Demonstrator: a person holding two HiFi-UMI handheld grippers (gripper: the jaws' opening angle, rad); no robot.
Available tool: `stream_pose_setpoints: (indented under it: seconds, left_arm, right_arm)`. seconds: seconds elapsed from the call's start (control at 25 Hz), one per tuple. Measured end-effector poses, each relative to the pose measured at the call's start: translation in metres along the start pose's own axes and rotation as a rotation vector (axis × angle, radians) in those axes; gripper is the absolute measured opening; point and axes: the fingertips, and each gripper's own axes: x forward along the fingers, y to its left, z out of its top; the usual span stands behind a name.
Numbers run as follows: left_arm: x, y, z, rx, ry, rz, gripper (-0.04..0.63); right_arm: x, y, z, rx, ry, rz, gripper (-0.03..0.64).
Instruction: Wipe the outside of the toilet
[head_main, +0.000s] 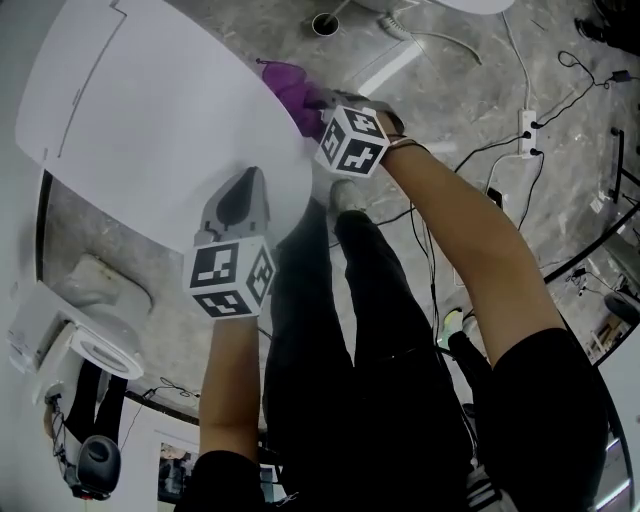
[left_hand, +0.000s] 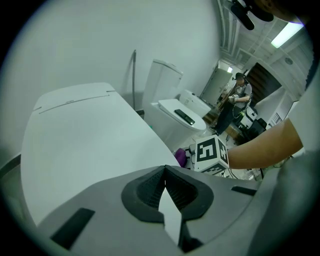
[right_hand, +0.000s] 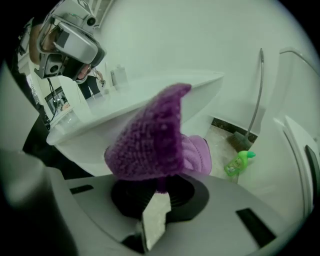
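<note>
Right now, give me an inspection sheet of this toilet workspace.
Surface: white toilet lid, closed, no marks seen.
Job's things: purple cloth, bunched beside the bowl, below the lid's rim.
Clutter: green bottle and long-handled brush on the floor by the wall.
Grippers: left tongs shut, empty, over the lid; right tongs shut on the purple cloth.
Cables: black cables and a white power strip on the floor.
Surroundings: grey marbled floor; second toilet alongside; a person standing farther back.
</note>
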Motion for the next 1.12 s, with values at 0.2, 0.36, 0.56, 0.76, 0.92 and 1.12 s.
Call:
stream_pose_setpoints:
  seconds: [0.2, 0.36, 0.56, 0.76, 0.92, 1.12]
  left_arm:
    - [-0.015, -0.041, -0.025, -0.024, -0.034, 0.01, 0.006]
    - [-0.03, -0.06, -0.058, -0.054, -0.037, 0.023, 0.006]
    - [-0.056, -0.057, -0.092, -0.121, -0.045, 0.066, 0.006]
    - [-0.088, -0.05, -0.128, -0.171, -0.037, 0.089, 0.006]
    - [-0.117, -0.038, -0.167, -0.214, -0.031, 0.09, 0.006]
    - [-0.146, -0.016, -0.213, -0.26, -0.043, 0.077, 0.006]
  right_arm:
    - [-0.01, 0.026, -0.013, -0.059, 0.003, 0.013, 0.048]
    - [-0.018, 0.054, -0.022, -0.03, 0.006, 0.001, 0.048]
    - [-0.024, 0.085, -0.03, 0.014, 0.02, -0.004, 0.048]
    - [-0.027, 0.104, -0.035, 0.079, 0.021, -0.058, 0.048]
    - [-0.023, 0.125, -0.032, 0.157, 0.016, -0.112, 0.048]
    - [-0.018, 0.164, -0.032, 0.22, 0.045, -0.144, 0.048]
